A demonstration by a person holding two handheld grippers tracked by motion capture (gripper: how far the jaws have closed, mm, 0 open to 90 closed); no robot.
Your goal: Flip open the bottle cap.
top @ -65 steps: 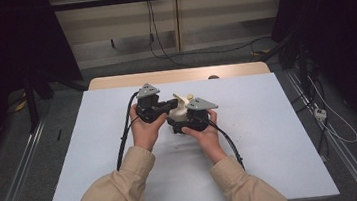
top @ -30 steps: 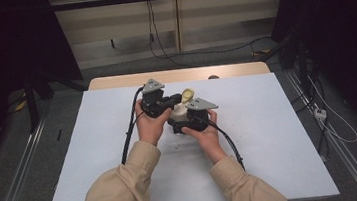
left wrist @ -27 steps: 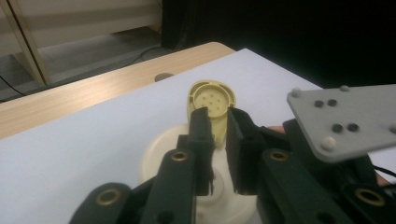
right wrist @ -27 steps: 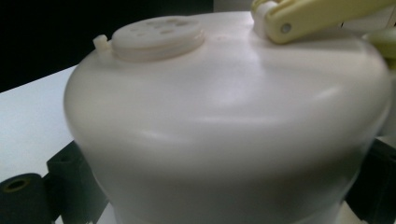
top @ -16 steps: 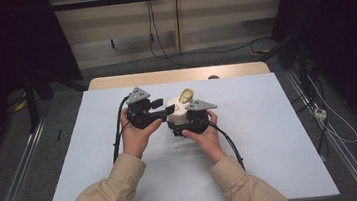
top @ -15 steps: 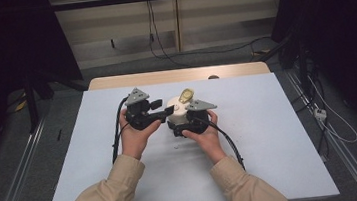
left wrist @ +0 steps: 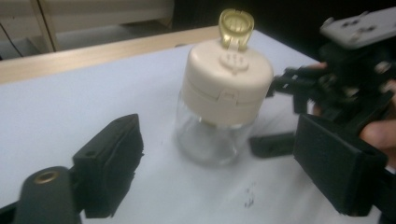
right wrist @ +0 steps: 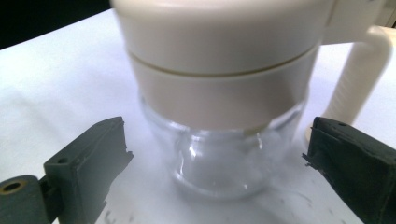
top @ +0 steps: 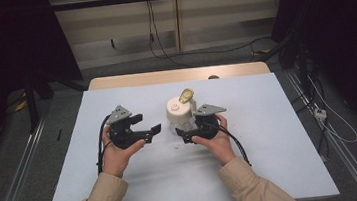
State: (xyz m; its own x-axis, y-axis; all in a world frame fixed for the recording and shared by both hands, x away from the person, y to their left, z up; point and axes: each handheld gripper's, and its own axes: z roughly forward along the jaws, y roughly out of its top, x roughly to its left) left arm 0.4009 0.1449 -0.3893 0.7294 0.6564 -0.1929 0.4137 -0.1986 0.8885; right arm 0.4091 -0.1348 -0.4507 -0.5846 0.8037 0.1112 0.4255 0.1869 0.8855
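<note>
Upright, clear glass jar [left wrist: 212,140], cream lid [left wrist: 226,81], seemingly empty; yellow tab [left wrist: 236,23]

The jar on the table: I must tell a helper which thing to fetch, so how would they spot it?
On the white table, look just beyond the middle, between the person's two hands. The jar stands upright there, clear glass under a wide cream lid. A translucent yellow flip tab stands up from the lid.
</note>
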